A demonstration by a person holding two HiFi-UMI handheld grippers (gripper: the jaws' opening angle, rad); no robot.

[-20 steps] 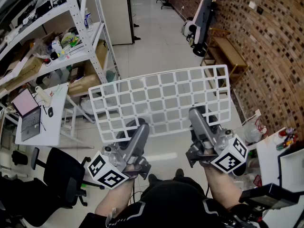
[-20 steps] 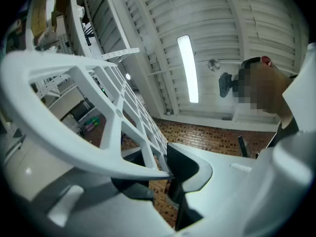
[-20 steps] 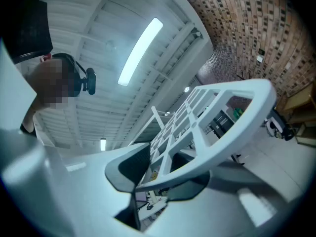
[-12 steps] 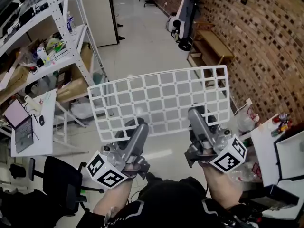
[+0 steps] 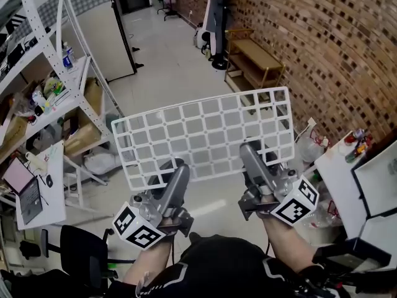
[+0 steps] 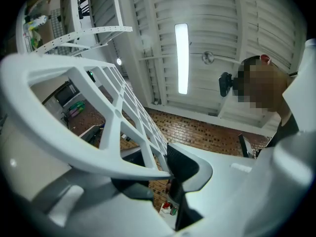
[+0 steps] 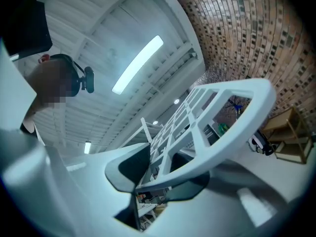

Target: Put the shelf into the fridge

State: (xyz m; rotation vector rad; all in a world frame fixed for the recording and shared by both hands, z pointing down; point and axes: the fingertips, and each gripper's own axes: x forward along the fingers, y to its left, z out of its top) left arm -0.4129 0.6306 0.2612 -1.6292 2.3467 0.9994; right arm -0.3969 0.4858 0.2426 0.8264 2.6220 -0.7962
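Shelf (image 5: 205,132), a white flat grid, is held in the air in front of the person, above the floor (image 5: 167,73), long side across, far edge tipped up. It rests on no surface. The left hand-held gripper (image 5: 177,166) grips the near long edge towards its left end. In the left gripper view the jaws are closed on the rim bar of the shelf (image 6: 98,147), dark pads pressed above and below it. The right hand-held gripper (image 5: 248,149) takes the same edge towards the right end. In the right gripper view its jaws likewise clamp the rim bar (image 7: 217,132). The two grippers sit well apart along the edge, both angled upward, marker cubes towards the person. Both gripper views look up at a ribbed ceiling with a strip light (image 6: 181,58). Around: brick wall (image 5: 335,54) on the right, with a wooden bench (image 5: 254,58) against it. A white metal rack (image 5: 68,61) loaded with clutter stands on the left. A laptop (image 5: 22,182) lies on a white desk at lower left, and a black office chair (image 5: 80,259) stands near it.
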